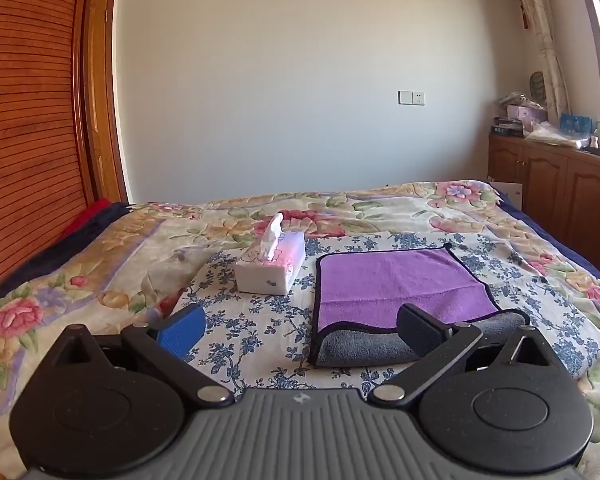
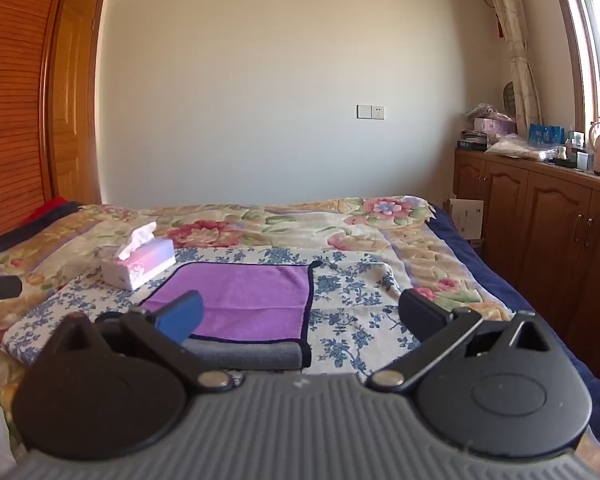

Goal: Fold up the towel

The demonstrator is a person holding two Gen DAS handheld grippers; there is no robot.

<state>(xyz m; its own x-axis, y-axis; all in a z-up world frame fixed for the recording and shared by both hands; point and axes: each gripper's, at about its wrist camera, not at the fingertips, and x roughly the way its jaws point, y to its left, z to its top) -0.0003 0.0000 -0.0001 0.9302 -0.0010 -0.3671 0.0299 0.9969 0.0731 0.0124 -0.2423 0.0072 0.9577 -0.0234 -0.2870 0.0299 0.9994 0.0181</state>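
A purple towel [image 1: 400,284] with a dark hem and a grey underside lies on the bed, its near edge folded over so a grey roll shows at the front. My left gripper [image 1: 300,330] is open and empty, just short of the towel's near left corner. In the right wrist view the towel [image 2: 252,296] lies ahead and left. My right gripper [image 2: 300,318] is open and empty, with its left fingertip over the towel's near edge and its right fingertip over the bare cloth.
A white and pink tissue box [image 1: 272,266] stands left of the towel, also in the right wrist view [image 2: 140,264]. The towel rests on a blue-flowered cloth [image 1: 252,320] over a floral bedspread [image 1: 100,264]. Wooden cabinets [image 2: 540,220] line the right; a slatted wooden headboard [image 1: 24,120] is on the left.
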